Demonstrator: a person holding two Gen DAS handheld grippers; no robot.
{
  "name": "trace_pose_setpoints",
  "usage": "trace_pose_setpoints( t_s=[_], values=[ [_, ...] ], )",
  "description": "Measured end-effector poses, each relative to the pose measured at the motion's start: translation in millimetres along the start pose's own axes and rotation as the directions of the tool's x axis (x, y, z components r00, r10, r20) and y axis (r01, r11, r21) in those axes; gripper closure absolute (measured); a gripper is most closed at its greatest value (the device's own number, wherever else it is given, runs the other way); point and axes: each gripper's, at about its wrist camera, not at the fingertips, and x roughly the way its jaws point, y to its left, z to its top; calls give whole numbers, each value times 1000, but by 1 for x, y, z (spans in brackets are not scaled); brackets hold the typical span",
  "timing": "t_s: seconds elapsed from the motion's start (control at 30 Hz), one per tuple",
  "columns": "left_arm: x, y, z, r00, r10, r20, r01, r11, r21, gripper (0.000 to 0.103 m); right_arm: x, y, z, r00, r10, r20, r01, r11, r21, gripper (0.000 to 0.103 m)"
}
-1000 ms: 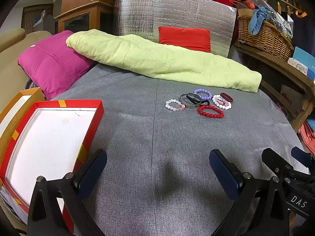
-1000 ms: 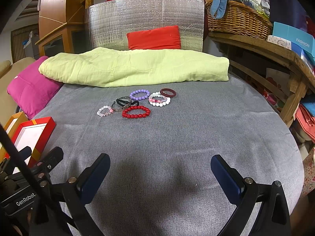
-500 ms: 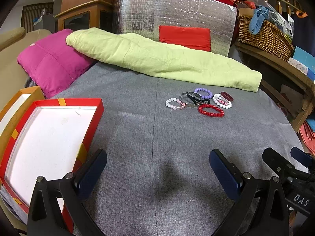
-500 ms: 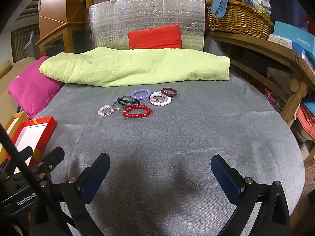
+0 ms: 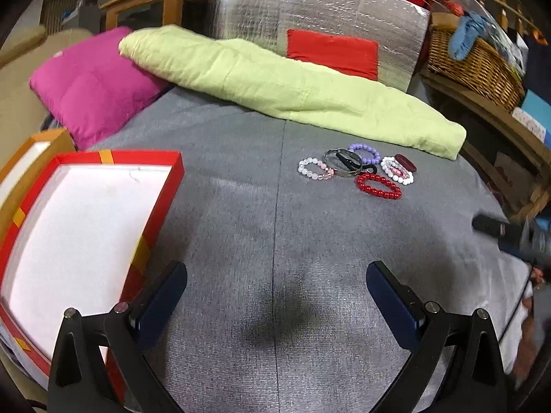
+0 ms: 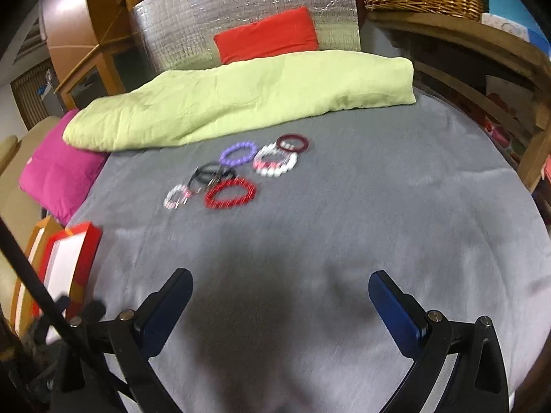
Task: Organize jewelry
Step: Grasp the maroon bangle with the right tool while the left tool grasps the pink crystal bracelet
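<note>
While both tools gape, bracelets (image 5: pixel 358 170) cluster on grey cloth (image 5: pixel 241 206).

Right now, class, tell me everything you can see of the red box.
The red box is a shallow open tray with low red walls, yellow-orange tape strips on its rim and a plain white floor holding nothing. It looks like cardboard. It lies flat at the left edge of the grey cover, beside an orange box, apart from the bracelets.
</note>
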Motion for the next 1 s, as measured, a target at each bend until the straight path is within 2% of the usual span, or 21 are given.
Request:
trace_pose_setpoints(
  t_s=[0.1,0.17,0.23,0.3,0.37,0.5,0.57,0.6,0.67,0.73,0.83,1.0],
  values=[
    [9,8,1,999,-34,-35,32,998,-60,0,24,-17,38,999,53,-11,-53,998,24,2],
    [12,9,1,998,-28,-55,24,998,-64,0,48,-25,66,996,53,-70,-51,998,40,13],
    [16,8,1,997,-41,-69,35,996,-76,0,70,-30,84,991,45,-127,-37,998,59,34],
    [19,5,1,996,-53,-72,47,996,-79,0,96,-35,102,982,43,-183,-28,996,85,48],
    [21,3,1,995,-65,-73,59,995,-79,0,119,-34,120,977,34,-211,-16,996,90,54],
    [26,0,2,994,-84,-74,79,994,-75,0,145,-27,141,974,-18,-226,33,998,61,57],
    [27,0,2,993,-92,-74,86,993,-74,0,160,-23,149,969,-33,-245,46,998,47,63],
    [27,0,2,993,-93,-75,88,993,-73,0,166,-22,151,967,-40,-253,52,998,42,71],
    [27,-1,2,993,-95,-75,90,993,-73,0,178,-21,152,959,-56,-278,69,997,35,77],
    [27,0,2,993,-91,-79,85,994,-73,0,188,-22,153,954,-68,-293,79,996,27,97],
    [28,0,2,993,-80,-82,74,995,-71,0,183,-26,153,965,-43,-258,55,998,41,98],
    [41,-3,19,992,-71,-107,63,995,-76,0,146,-41,137,988,27,-155,-11,995,103,98]
  ],
)
